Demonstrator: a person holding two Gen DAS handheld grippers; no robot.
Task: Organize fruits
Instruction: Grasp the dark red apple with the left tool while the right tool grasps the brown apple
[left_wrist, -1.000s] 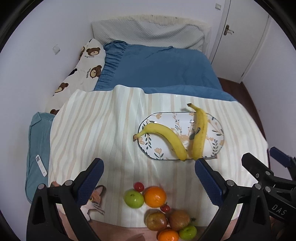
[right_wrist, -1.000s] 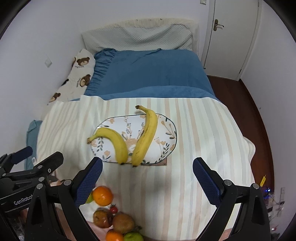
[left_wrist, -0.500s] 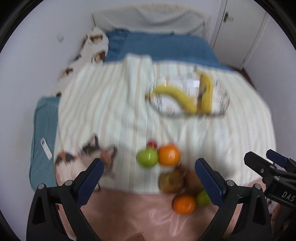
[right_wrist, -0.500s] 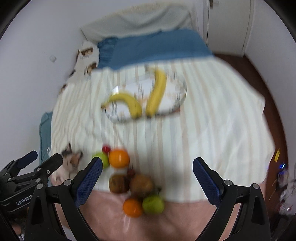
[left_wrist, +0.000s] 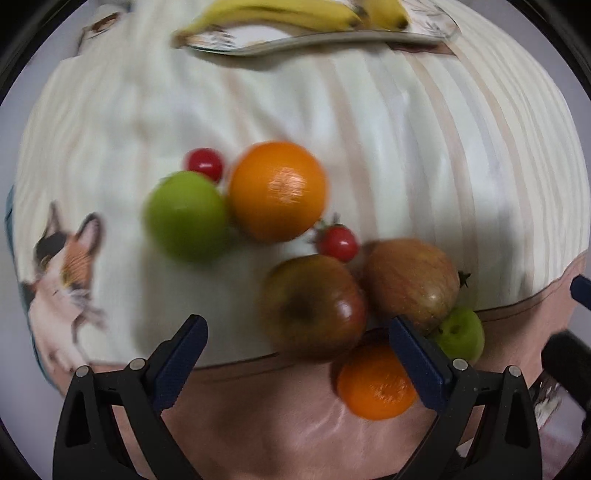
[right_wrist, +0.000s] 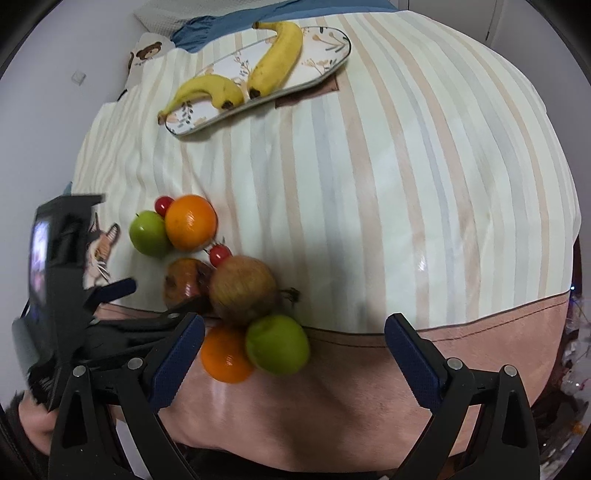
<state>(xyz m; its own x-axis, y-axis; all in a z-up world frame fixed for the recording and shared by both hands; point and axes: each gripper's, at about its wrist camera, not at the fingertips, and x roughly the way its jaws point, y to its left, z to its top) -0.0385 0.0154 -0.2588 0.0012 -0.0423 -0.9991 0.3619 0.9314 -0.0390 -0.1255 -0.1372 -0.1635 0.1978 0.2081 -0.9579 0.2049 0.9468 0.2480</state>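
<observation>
A cluster of fruit lies at the near edge of the striped cloth: a big orange (left_wrist: 277, 190), a green apple (left_wrist: 184, 216), two cherry tomatoes (left_wrist: 205, 164), two brownish apples (left_wrist: 314, 306) (left_wrist: 410, 280), a small orange (left_wrist: 375, 384) and a small green apple (left_wrist: 460, 334). My left gripper (left_wrist: 295, 363) is open, its jaws on either side of the darker brown apple, just short of it. My right gripper (right_wrist: 295, 354) is open and empty above the small green apple (right_wrist: 277, 343) and small orange (right_wrist: 223, 356). Two bananas (right_wrist: 275, 59) lie on a floral oval plate (right_wrist: 328, 51).
A striped cloth (right_wrist: 369, 166) covers the bed, with a pink strip (right_wrist: 461, 354) along its near edge and a cat print (left_wrist: 62, 258) at the left. The left gripper's body (right_wrist: 62, 277) shows at the left of the right wrist view.
Both grippers have dropped down and forward toward the fruit cluster, which now fills the views. The plate with bananas has shifted to the top of both views.
</observation>
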